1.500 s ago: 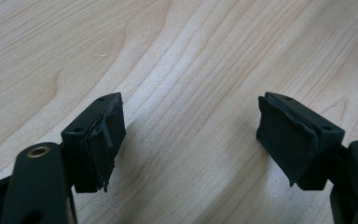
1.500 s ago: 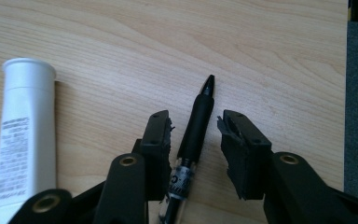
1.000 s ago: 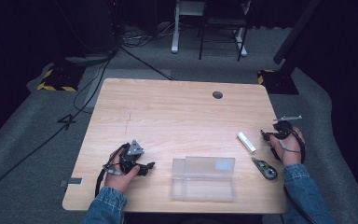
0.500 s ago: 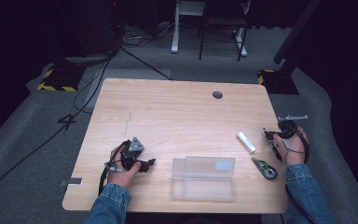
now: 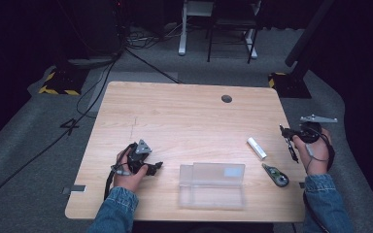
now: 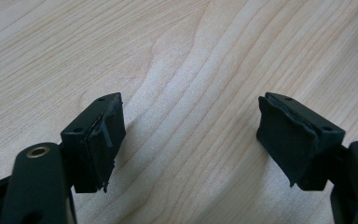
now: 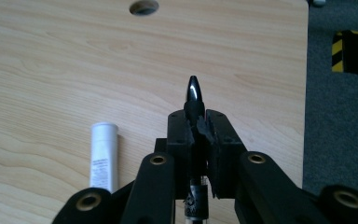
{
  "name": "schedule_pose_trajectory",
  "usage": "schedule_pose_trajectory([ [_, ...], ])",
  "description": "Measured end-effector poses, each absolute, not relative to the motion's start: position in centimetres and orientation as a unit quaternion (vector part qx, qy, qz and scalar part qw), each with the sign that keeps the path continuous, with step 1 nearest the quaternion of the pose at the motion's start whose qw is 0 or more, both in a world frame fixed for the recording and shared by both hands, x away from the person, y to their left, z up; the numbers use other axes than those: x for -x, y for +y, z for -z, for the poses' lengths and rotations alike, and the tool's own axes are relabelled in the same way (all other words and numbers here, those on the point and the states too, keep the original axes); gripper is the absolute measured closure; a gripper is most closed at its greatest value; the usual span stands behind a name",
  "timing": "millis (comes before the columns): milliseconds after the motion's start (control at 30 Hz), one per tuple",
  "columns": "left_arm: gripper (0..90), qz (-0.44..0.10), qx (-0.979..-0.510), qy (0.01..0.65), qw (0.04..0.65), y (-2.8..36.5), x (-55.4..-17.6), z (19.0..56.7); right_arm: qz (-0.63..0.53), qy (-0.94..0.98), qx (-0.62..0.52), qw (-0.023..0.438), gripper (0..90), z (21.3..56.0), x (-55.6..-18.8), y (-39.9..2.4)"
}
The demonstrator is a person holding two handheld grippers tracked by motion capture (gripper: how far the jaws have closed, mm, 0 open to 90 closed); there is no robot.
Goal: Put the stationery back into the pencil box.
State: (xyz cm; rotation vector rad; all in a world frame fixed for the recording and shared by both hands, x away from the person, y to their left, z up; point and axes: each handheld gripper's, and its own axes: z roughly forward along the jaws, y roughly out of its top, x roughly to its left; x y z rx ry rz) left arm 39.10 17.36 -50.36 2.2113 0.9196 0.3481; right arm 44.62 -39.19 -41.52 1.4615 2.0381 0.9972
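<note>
The clear plastic case (image 5: 212, 185) lies shut on the surface (image 5: 175, 116), seemingly empty. Right gripper (image 5: 288, 141) fingers clench a black pen (image 7: 193, 100); left gripper (image 5: 151, 167) fingers are released.

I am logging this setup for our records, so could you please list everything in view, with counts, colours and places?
Light wooden table: one, pale wood, centre, with a dark round hole near its far edge.
Clear plastic lidded case: one, transparent, near edge, middle.
White cylindrical tube: one, white, lying flat right of centre.
Green and grey correction-tape dispenser: one, right of the case.
Black pen: one, black, clamped in the right hand-held gripper.
Black cables: several, on the grey floor at far left.
Left hand-held gripper: one, black, jaws open over bare wood, nothing between them.
Right hand-held gripper: one, black, shut on the pen at the table's right edge.
</note>
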Motion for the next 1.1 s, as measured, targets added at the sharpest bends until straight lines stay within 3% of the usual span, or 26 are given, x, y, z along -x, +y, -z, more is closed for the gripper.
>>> schedule_pose_trajectory([
  [667, 23.3, -0.134, -0.857, 0.349, 0.354, 17.4, -39.3, 50.4, -0.426, 0.743, -0.461, 0.231, 81.0, 36.3, -41.2, -36.5],
  [1100, 23.3, -0.134, -0.857, 0.349, 0.354, 17.4, -39.3, 50.4, -0.445, 0.779, -0.392, 0.203, 81.0, 35.2, -39.6, -32.2],
])
